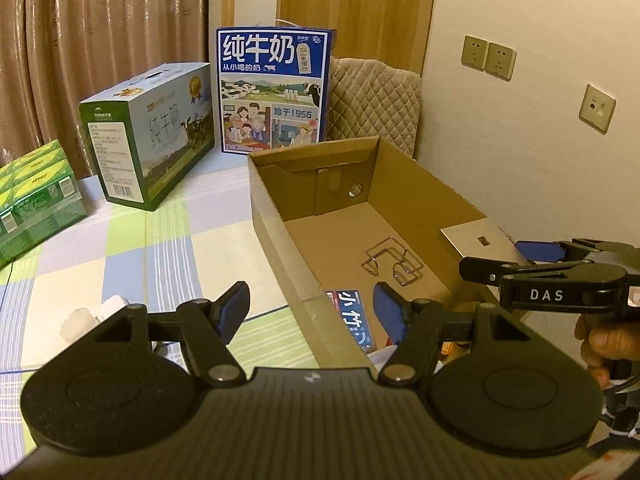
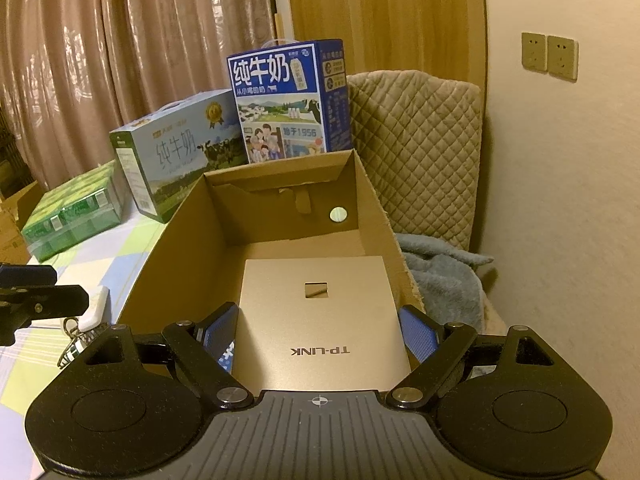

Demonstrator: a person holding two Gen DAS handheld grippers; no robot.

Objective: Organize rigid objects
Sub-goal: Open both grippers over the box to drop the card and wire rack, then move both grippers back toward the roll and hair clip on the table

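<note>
Right gripper (image 2: 318,334): the gold TP-LINK box (image 2: 320,320) lies flat between the two blue pads, its near end filling the gap. Jaws stand wide; both pads sit at the box's side edges, apparently clamping it, though contact on the 3 o'clock pad is hard to confirm. The box sits over the near right part of the open cardboard carton (image 2: 180,248), logo end toward 6 o'clock.

Left gripper (image 1: 312,308): jaws about half open, nothing between the pads. It straddles the carton's near left wall, which runs toward 12 o'clock. At 1 o'clock from it, a bent wire piece (image 1: 394,260) lies on the carton floor. At 6 o'clock inside the carton, a blue printed packet (image 1: 356,316) shows beside the right pad.

On the checked cloth (image 1: 140,240) at 9 o'clock: white adapter (image 2: 94,308).
</note>
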